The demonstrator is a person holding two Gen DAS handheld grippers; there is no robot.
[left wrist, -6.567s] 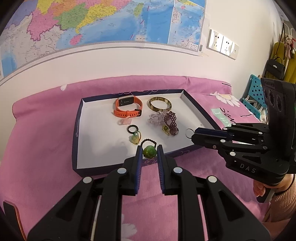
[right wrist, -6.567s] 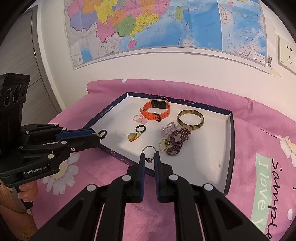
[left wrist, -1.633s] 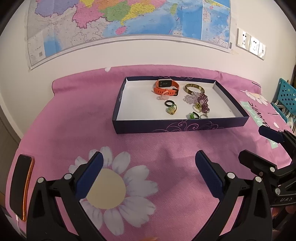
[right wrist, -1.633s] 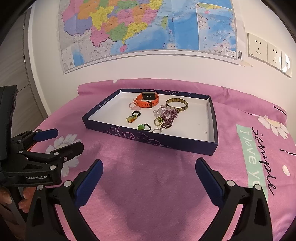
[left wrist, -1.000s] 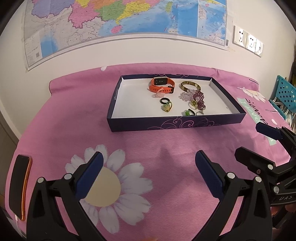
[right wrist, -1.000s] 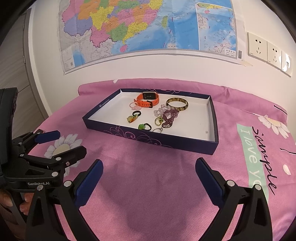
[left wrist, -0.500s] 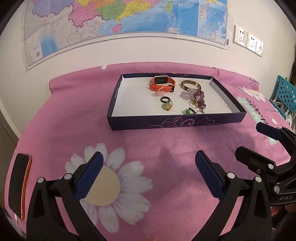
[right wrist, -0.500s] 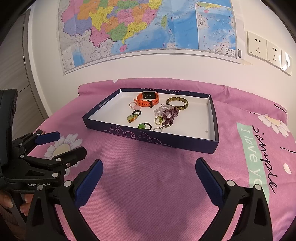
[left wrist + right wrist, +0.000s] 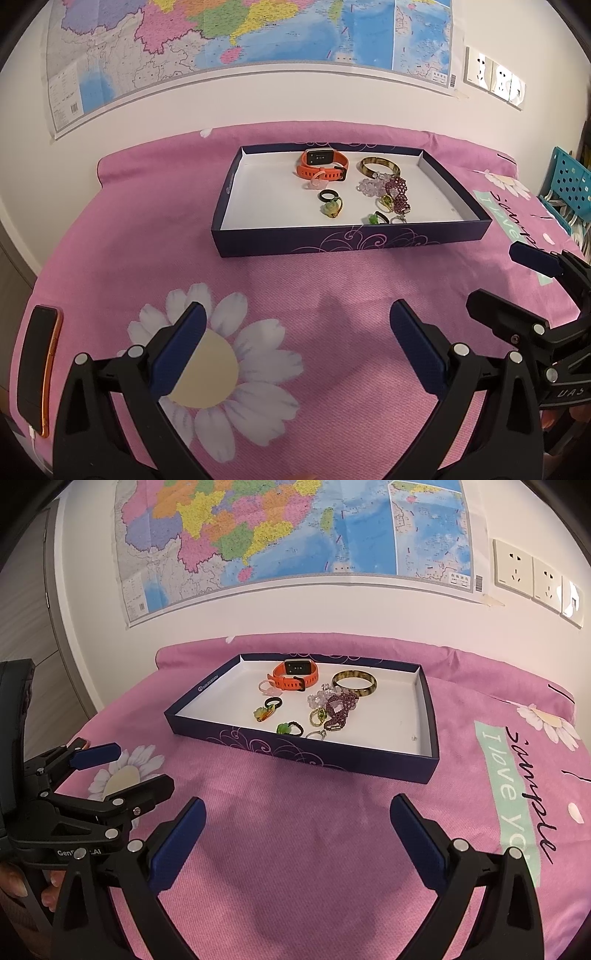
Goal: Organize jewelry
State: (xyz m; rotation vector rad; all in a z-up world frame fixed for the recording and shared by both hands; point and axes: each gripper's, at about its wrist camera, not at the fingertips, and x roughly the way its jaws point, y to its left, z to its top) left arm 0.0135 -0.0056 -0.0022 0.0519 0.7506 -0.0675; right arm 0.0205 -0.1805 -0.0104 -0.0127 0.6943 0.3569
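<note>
Both claws are wide apart and hold nothing. The left claw (image 9: 293, 332) and the right claw (image 9: 297, 827) hang over the pink flower cloth (image 9: 295, 288). The jewelry sits in the dark blue box (image 9: 332, 242): an orange watch (image 9: 322, 164), a brown bangle (image 9: 379, 167), purple beads (image 9: 398, 190) and a green ring (image 9: 376, 218).

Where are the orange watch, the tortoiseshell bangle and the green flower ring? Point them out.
orange watch (image 9: 320, 157): left wrist view, on its dark face.
tortoiseshell bangle (image 9: 370, 689): right wrist view, on its near rim.
green flower ring (image 9: 283, 728): right wrist view, on the green flower.

The pink cloth (image 9: 517, 786) reads "I love" and "simple".
</note>
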